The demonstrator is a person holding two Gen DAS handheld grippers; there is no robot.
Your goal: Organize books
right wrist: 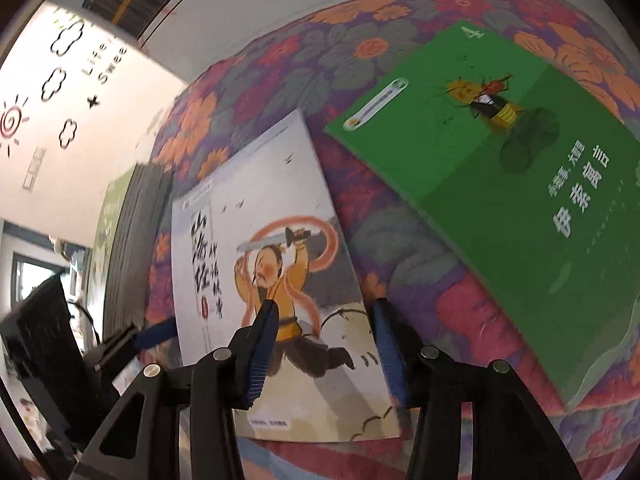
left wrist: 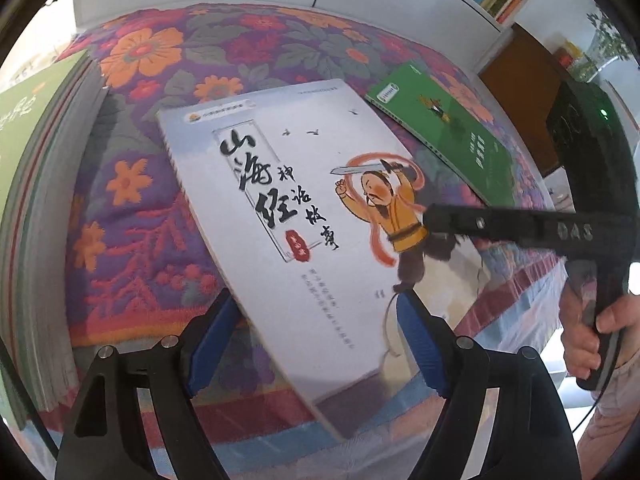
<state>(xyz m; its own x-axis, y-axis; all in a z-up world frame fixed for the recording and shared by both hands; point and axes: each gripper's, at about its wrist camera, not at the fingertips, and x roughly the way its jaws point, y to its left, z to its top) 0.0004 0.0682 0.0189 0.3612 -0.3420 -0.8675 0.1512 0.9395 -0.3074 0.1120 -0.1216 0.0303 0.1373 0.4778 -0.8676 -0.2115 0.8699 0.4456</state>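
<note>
Your white book [left wrist: 304, 216] lies flat on the floral cloth [left wrist: 132, 240], cover up, with the green book [left wrist: 444, 128] just beyond its far right corner and a book stack [left wrist: 36, 208] off its left side.

Left gripper [left wrist: 316, 336]: open, jaws spread over the white book's near edge, holding nothing. The book runs straight ahead of it, its long axis angled from near right to far left.

Right gripper [right wrist: 324, 352]: open, jaws over the white book's [right wrist: 276, 280] near right corner, one finger above the cover, the other near the right edge. Empty. The green book [right wrist: 500, 200] lies to its right.

Judgement: both grippers are about equally near the white book. Neither has closed on an edge yet, and whether either touches the cover cannot be told.
</note>
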